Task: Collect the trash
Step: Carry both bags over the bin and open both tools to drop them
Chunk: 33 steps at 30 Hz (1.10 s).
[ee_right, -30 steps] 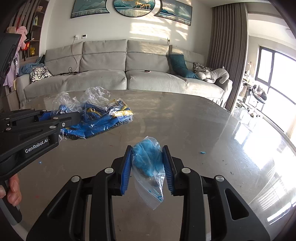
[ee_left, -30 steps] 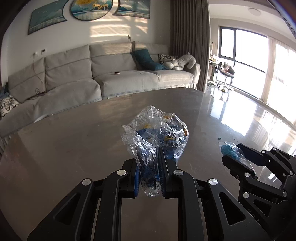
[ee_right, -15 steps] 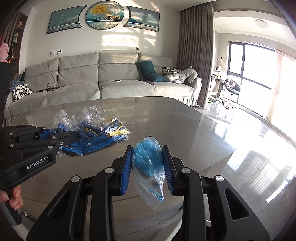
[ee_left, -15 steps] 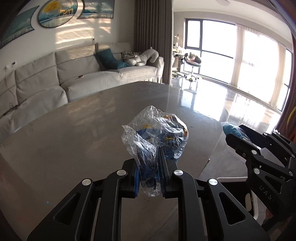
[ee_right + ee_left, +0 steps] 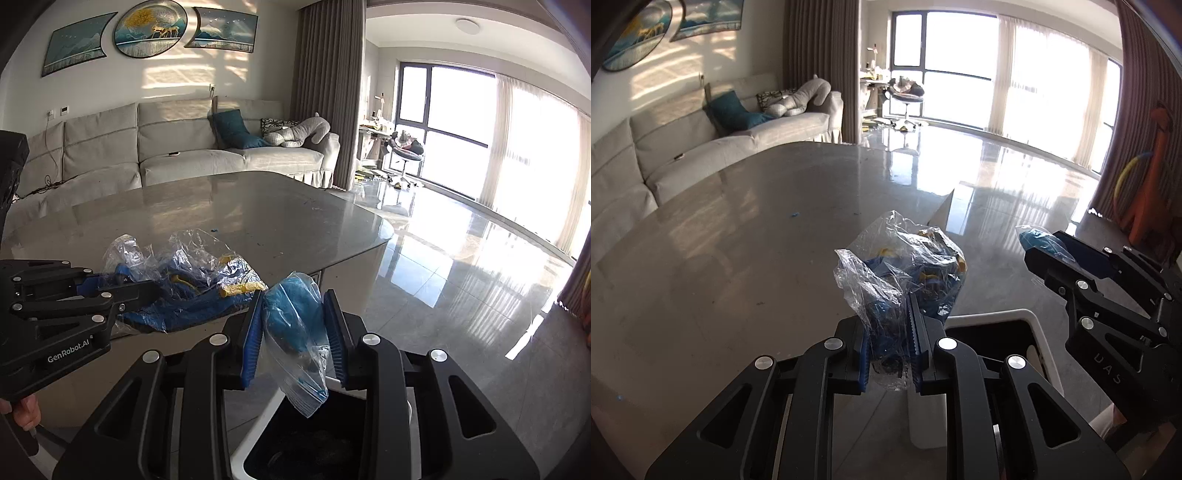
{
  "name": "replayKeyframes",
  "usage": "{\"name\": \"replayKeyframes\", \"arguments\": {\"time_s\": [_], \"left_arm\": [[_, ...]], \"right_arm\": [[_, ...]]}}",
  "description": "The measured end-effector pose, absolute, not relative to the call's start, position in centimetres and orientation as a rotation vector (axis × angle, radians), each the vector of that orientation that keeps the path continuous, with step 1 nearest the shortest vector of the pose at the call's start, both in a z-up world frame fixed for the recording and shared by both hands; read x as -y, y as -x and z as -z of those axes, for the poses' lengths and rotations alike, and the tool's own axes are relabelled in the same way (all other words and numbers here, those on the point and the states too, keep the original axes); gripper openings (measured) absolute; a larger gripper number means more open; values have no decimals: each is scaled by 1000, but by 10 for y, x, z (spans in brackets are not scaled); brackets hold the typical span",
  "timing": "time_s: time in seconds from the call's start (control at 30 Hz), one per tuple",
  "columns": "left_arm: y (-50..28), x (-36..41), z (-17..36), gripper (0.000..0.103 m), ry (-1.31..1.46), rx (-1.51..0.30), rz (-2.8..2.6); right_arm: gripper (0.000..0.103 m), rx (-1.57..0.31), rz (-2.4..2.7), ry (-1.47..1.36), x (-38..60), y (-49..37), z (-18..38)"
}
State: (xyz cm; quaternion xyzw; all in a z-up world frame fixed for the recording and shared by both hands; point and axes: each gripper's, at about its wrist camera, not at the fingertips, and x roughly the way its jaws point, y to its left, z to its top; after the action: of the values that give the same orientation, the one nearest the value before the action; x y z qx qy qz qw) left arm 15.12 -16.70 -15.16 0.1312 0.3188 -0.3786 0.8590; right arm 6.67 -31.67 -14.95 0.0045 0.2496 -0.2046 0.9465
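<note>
Below both grippers, at the 6 o'clock edge of each wrist view, a white-rimmed trash bin (image 5: 258, 435) with a dark inside has come into sight; a second ago only the desk (image 5: 720, 229) lay beneath them. Both hands have swung off the desk top toward its corner, and the sofa (image 5: 166, 147) has slid toward 10 o'clock in the left wrist view as the window side opened up.

The left gripper (image 5: 888, 350) is clamped nearly shut on a crumpled clear wrapper (image 5: 905, 266) with blue and yellow print, which stands up out of the jaws just as it did before. The right gripper (image 5: 295, 332) is partly closed on a small clear bag with blue contents (image 5: 291, 314); its loose end hangs down over the bin's mouth. In the left wrist view the bin's opening (image 5: 993, 336) sits at 4 o'clock from the wrapper, so that piece looks to be over the desk's edge and not yet squarely above the bin.

For the task, this reads as the carry nearly done. The bag seems placed to be dropped; the wrapper probably wants a little more travel toward the bin first. A few blue scraps (image 5: 794, 213) lie on the desk, well apart from both grippers.
</note>
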Motion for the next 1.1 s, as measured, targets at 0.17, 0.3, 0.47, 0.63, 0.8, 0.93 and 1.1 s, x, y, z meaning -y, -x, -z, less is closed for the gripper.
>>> {"name": "replayKeyframes", "arguments": {"time_s": [0.17, 0.3, 0.47, 0.63, 0.8, 0.93, 1.1], "left_arm": [[-126, 197, 171, 16, -342, -696, 862], [-115, 216, 182, 16, -389, -711, 907], [-107, 231, 193, 17, -424, -729, 948], [-104, 251, 205, 98, -496, -779, 932], [-107, 258, 202, 98, -540, -714, 865], [-104, 264, 199, 98, -525, -706, 856], [-114, 259, 199, 98, -493, -691, 799]], "right_arm": [[34, -529, 462, -32, 334, -48, 161], [34, -542, 490, -45, 346, -41, 167], [34, -561, 513, -65, 356, -38, 174], [34, -590, 522, -67, 361, -37, 183], [34, -597, 523, -74, 365, -34, 184], [34, -602, 525, -79, 366, -33, 185], [34, -624, 528, -105, 371, -35, 194]]}}
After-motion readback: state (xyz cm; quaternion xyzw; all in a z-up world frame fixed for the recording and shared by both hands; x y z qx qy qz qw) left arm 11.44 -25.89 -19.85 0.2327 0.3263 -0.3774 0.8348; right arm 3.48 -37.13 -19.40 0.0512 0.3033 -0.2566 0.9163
